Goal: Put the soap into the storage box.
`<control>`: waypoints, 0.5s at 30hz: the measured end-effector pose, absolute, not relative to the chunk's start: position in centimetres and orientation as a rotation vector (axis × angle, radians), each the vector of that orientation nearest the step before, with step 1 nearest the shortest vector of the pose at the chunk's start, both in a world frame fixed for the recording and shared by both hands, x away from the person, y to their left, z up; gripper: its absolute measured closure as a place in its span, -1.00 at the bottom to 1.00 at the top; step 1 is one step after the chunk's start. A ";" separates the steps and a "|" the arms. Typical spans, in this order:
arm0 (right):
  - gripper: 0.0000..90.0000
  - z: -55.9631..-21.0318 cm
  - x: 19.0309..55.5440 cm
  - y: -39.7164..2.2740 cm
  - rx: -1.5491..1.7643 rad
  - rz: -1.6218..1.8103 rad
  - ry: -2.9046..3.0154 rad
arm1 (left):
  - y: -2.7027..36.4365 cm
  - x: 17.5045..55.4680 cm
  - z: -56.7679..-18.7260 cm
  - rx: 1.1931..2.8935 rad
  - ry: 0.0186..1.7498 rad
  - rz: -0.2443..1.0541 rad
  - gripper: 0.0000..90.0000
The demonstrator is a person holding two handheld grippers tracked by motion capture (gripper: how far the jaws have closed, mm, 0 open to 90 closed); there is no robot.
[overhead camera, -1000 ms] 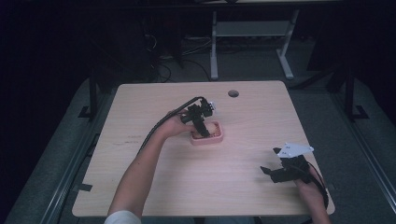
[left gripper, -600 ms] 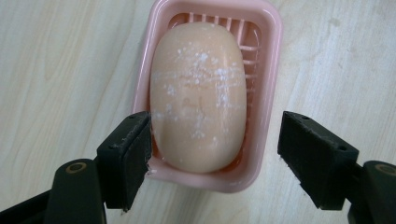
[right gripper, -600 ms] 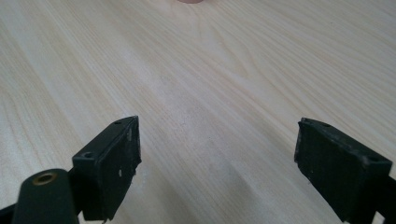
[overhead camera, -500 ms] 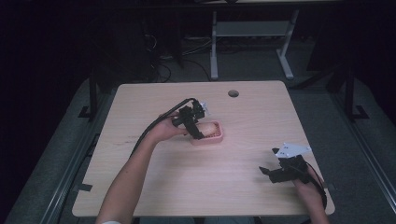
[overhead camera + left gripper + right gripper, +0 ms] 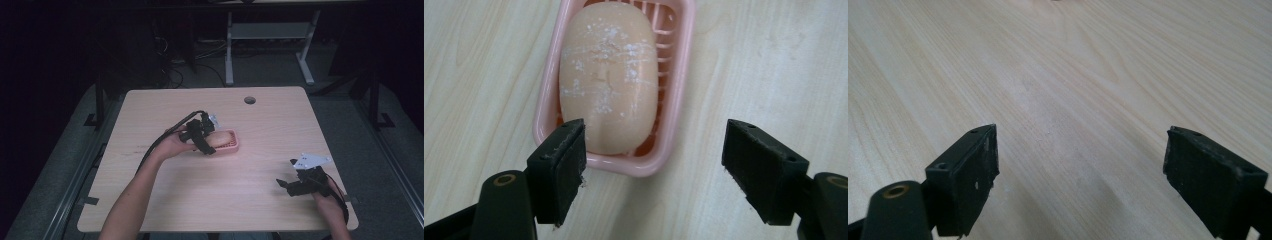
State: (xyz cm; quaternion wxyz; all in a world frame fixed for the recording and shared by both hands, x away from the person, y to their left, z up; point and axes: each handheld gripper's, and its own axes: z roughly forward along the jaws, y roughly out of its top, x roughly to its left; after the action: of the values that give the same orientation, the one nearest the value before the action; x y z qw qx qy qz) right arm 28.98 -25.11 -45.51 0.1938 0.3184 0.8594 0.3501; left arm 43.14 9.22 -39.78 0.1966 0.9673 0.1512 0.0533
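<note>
A peach-coloured oval soap bar [image 5: 608, 75] lies in a pink slatted soap dish [image 5: 680, 60] near the middle of the wooden table [image 5: 260, 125]. In the high view the soap [image 5: 220, 137] and dish [image 5: 233, 146] sit just right of my left gripper [image 5: 206, 142]. My left gripper [image 5: 655, 165] is open, its jaws apart just short of the dish's near end, holding nothing. At the table's front right my right gripper [image 5: 290, 186] hovers low over bare wood. Its jaws [image 5: 1082, 175] stand wide apart, so it is open, with nothing between them.
A round cable hole [image 5: 249, 100] sits near the table's far edge. The left gripper's black cable [image 5: 165, 137] trails back along the forearm. Beyond the table stand a grey floor and a white metal frame [image 5: 270, 35] in the dark.
My left gripper has drawn back off the dish toward the left and near side, uncovering the soap that lies in it. The right gripper has barely shifted.
</note>
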 end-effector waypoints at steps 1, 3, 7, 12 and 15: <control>-0.69 -45.5 29.0 -25.1 0.888 0.979 2.412 | 9.3 43.0 -39.7 2.711 0.422 0.150 -0.43; -0.69 -45.5 29.0 -25.0 0.889 0.977 2.413 | 9.6 42.6 -39.6 2.703 0.426 0.157 -0.43; -0.69 -45.5 29.0 -24.9 0.897 0.978 2.409 | 10.1 42.1 -39.4 2.701 0.427 0.161 -0.43; -0.69 -45.5 29.1 -25.0 0.924 1.006 2.394 | 11.0 41.8 -39.8 2.712 0.455 0.140 -0.43; -0.69 -45.5 29.1 -25.0 0.928 1.002 2.390 | 11.4 41.6 -39.9 2.709 0.459 0.138 -0.44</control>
State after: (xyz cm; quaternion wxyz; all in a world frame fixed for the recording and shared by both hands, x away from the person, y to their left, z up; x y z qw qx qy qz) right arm 29.08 -25.03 -45.50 0.1930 0.3307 0.8519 0.3573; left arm 41.65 11.35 -39.88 0.1938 0.9660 0.1637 0.0493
